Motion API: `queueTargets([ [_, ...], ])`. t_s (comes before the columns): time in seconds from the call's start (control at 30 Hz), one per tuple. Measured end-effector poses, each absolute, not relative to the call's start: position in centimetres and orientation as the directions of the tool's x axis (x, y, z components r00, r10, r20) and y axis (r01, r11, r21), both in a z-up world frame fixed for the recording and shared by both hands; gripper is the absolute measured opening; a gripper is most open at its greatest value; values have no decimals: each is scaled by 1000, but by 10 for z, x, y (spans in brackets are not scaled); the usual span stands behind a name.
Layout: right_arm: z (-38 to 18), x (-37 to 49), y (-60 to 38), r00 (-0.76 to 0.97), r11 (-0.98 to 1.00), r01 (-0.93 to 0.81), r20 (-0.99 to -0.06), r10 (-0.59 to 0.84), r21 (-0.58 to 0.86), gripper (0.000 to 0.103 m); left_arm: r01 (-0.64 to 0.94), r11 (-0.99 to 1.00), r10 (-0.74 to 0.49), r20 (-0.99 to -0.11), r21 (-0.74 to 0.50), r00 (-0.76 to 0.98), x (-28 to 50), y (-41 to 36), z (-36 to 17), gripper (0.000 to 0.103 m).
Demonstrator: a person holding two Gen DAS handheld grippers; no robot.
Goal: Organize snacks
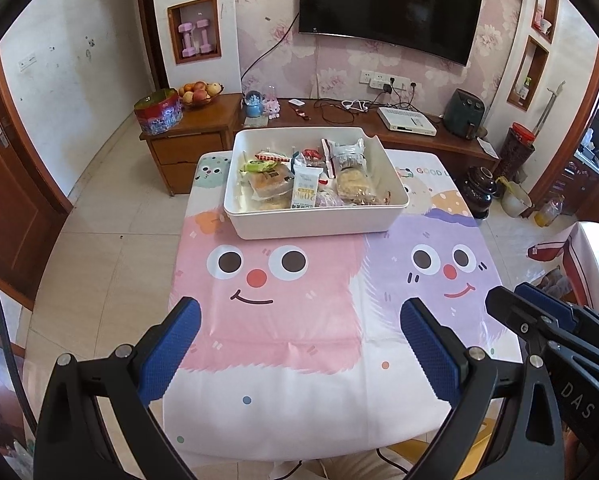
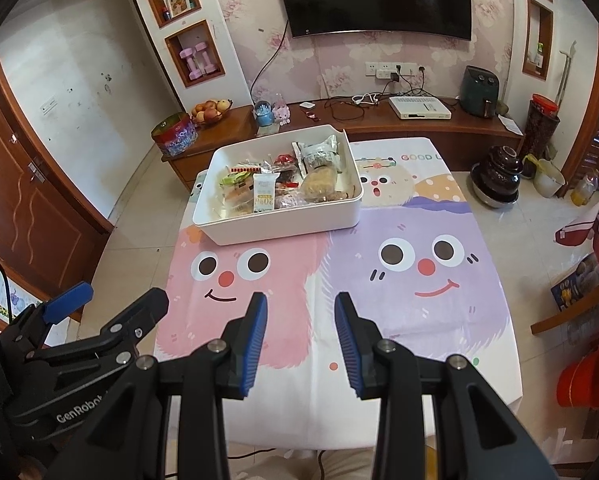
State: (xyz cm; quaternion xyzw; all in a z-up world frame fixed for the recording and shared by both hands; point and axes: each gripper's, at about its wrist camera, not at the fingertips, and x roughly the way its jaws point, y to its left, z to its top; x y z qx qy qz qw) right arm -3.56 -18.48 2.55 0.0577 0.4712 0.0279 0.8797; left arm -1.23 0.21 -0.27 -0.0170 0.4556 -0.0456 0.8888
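A white bin (image 1: pixel 315 216) is seen standing at the far end of a table covered by a cartoon-face tablecloth (image 1: pixel 283 320), toward the left half of that end, over the top of the pink face. The snacks (image 1: pixel 299 176) are all gathered inside the bin: a small milk carton (image 1: pixel 305 189) is propped near the middle, a wrapped bun (image 1: pixel 270 184) and a green packet (image 1: pixel 259 166) are lying to its left, and clear packs of round biscuits (image 1: pixel 355 184) are piled to its right. The left gripper (image 1: pixel 299 344) is held above the near part of the cloth with its fingers spread wide, nothing being held between the blue pads. The right gripper (image 2: pixel 301 340) is held beside it over the seam between the pink and purple faces, its fingers parted less widely and likewise empty. Both grippers are kept well apart from the bin. A dark television (image 1: pixel 387 4) is mounted on the wall behind, above a low wooden cabinet (image 1: pixel 203 136).
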Motion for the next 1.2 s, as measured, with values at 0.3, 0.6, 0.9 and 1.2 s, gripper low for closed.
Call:
queueTargets([
  [0.3, 22, -34, -184, 550, 992, 8, -829, 103, 129, 35, 67, 995, -99, -821, -74, 562, -10, 4, -11, 100],
  [0.6, 18, -35, -182, 548, 992, 1, -829, 106, 128, 35, 67, 995, -100, -822, -75, 561, -10, 6, -11, 100],
  [0.9, 18, -36, -178, 549, 992, 1, -829, 106, 128, 35, 68, 995, -103, -822, -78, 560, -10, 7, -12, 100],
  [1.2, 17, -36, -178, 548, 992, 2, -830, 106, 128, 35, 70, 995, -103, -822, -77, 560, -12, 7, -13, 100],
])
